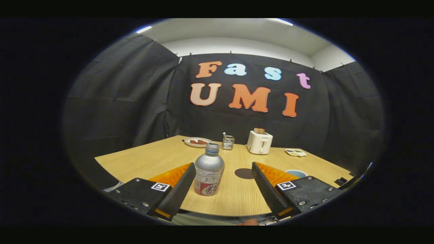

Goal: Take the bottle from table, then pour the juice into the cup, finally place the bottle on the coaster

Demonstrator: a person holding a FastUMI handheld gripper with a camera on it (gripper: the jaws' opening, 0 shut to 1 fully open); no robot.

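A silver bottle (209,170) with a grey screw cap and a red and white label stands upright on the wooden table (152,156). It sits just inside my left finger (179,189), near the table's front. My gripper (223,169) is open, its fingers wide apart, and neither presses on the bottle. A dark round coaster (244,173) lies flat on the table between the bottle and my right finger (268,188). A light blue cup (296,173) peeks out just behind the right finger, partly hidden by it.
At the table's far side stand a white toaster (259,142) with bread in it, a small wire holder (228,142), a white plate (197,142) with food, and a small flat device (295,152). Black cloth walls close the booth.
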